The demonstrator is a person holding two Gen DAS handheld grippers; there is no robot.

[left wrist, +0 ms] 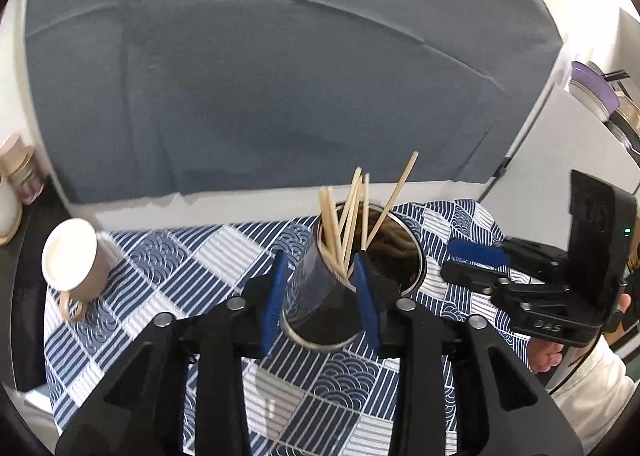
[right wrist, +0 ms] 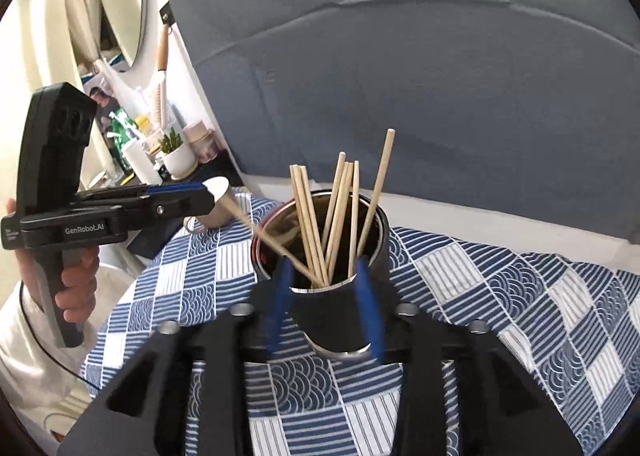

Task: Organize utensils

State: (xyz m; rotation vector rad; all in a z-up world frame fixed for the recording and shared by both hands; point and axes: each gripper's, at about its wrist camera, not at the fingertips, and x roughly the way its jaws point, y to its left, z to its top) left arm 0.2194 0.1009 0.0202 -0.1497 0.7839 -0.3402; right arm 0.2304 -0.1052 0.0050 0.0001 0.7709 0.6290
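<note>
Readable in white on the side of the black left tool [right wrist: 192, 195], seen from the right wrist view: "GenRobot.AI". Embossed on the black body of the right tool [left wrist: 476, 260], seen from the left wrist view: letters resembling "DAS". Nothing else legible.

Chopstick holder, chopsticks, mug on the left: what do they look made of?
Chopstick holder: likely metal, with a shiny bare rim, reflective inside and dark outer wall.
Chopsticks: pale bamboo or wood, matte, uncoated by the look.
Mug: probably ceramic, beige outside, white inside, low sheen; plastic cannot be ruled out.
</note>
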